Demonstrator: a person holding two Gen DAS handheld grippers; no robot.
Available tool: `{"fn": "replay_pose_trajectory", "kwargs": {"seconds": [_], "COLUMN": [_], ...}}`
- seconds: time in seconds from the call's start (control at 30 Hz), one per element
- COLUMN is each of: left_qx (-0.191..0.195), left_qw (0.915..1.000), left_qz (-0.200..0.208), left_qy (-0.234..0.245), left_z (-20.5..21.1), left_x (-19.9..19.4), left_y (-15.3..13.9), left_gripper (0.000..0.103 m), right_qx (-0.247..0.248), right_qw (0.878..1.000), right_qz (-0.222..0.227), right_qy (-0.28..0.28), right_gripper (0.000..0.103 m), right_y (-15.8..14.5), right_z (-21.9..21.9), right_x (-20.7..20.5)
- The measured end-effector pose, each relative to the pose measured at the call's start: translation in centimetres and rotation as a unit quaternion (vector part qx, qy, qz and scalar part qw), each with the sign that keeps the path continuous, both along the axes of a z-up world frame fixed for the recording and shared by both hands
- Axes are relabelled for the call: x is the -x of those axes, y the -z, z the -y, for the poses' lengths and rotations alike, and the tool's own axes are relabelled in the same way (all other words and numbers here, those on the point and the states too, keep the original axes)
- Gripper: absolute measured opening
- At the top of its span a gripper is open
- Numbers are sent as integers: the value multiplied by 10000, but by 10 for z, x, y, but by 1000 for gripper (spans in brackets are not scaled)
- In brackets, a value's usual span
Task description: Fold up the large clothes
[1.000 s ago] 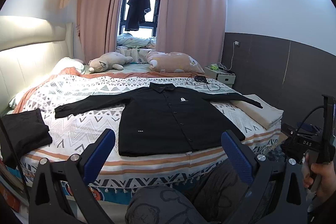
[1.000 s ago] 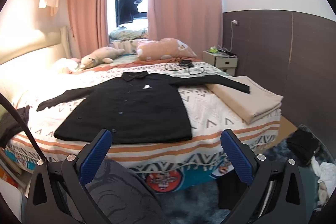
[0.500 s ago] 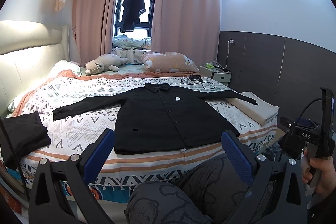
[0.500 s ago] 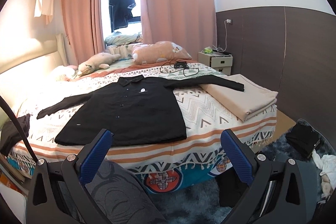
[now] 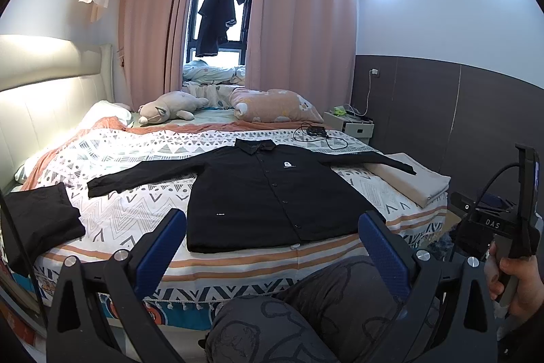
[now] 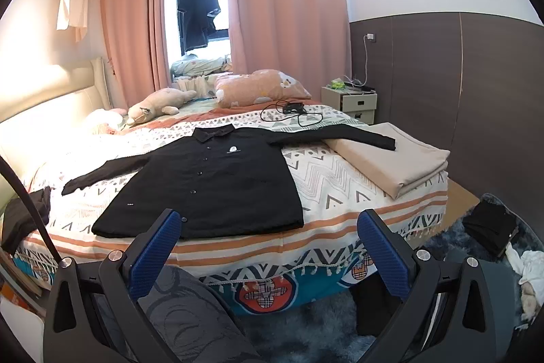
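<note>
Left wrist view shows the left gripper (image 5: 272, 238) held short of the bed's near edge, its blue fingers spread wide with nothing between them. On the bed (image 5: 112, 216) lies a black button-up shirt (image 5: 268, 196), face up and flat, its hem close to the near edge, its collar pointing toward the far edge and both sleeves stretched out sideways. One cuff rests on a folded beige sheet (image 5: 421, 182) at the bed's near right corner; a folded black garment (image 5: 37, 216) sits at the near left corner. A hand (image 5: 510, 278) grips the other tool's handle at the frame's right. Right wrist view has the right gripper (image 6: 270, 238) likewise gaping wide and empty, short of the near edge, with the shirt's hem seen beyond its left finger. A plush toy (image 6: 159, 106) and a pink pillow (image 6: 261, 87) lie near the bed's far edge.
</note>
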State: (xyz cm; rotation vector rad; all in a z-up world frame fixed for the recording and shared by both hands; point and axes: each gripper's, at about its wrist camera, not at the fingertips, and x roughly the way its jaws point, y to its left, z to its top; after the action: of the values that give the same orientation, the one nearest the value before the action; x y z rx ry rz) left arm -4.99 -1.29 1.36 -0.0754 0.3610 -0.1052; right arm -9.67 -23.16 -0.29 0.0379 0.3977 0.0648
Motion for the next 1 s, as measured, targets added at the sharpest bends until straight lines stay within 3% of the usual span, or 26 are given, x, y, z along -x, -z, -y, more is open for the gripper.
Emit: {"fn": "replay_pose_trajectory", "kwargs": {"seconds": [1.0], "left_qx": [84], "left_qw": [10000], "left_qz": [-28], "left_qy": [28], "left_z": [-10], "left_x": [-1], "left_y": [2], "left_gripper": [103], "right_qx": [-182], "right_qw": [9997], "right_qz": [164], "right_qy": [96], "right_gripper": [103], "right_y": [0], "right_z": [8], "right_x": [7]}}
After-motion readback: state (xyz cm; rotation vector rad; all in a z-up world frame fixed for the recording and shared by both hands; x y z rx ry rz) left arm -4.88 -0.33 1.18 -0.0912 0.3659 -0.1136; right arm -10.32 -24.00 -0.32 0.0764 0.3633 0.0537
